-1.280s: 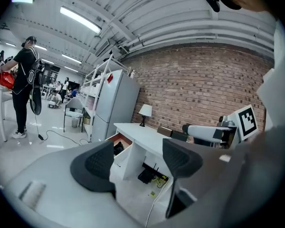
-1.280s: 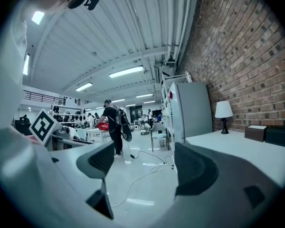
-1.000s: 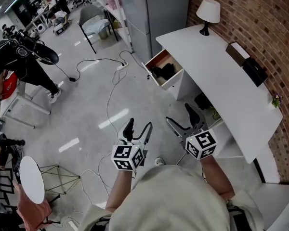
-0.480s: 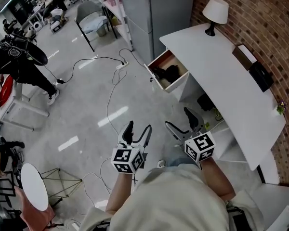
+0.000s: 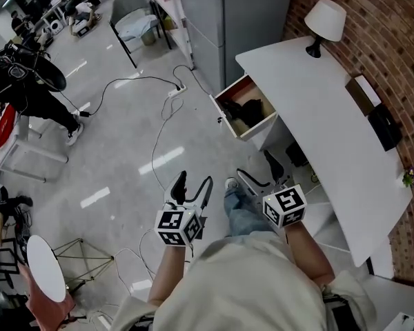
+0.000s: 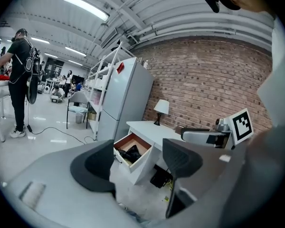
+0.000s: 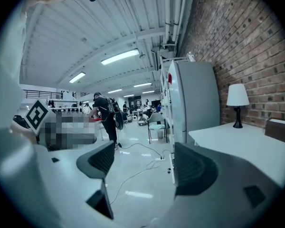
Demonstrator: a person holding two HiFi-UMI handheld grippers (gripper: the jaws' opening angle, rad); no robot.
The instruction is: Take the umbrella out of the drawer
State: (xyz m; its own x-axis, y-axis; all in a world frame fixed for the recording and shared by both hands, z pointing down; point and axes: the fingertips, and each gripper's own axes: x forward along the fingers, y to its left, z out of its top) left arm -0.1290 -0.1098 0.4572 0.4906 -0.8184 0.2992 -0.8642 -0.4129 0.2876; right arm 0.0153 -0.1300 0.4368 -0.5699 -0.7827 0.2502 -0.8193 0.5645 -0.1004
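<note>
black and bundled, the umbrella [image 5: 248, 110] lay inside the open drawer [image 5: 259, 127] of the white desk [image 5: 317, 109] — well apart from both grippers. the left gripper [image 5: 194, 182] and right gripper [image 5: 255, 166] hung above the floor, each with jaws spread apart and nothing between them.

**Cream top, blue jeans, two grey marker-cubed tools**

The person wears a loose cream-coloured top [image 5: 245, 285] and blue jeans [image 5: 243, 214]. A white shoe [image 5: 231, 183] shows just beside the right hand-held gripper [image 5: 255, 165]. That tool and the left hand-held gripper [image 5: 194, 181] look alike. Each has a light grey body and black curved pads on its jaws. At its rear, nearest the wrist, sits a white marker cube [image 5: 284, 207] printed with black squares.
</note>
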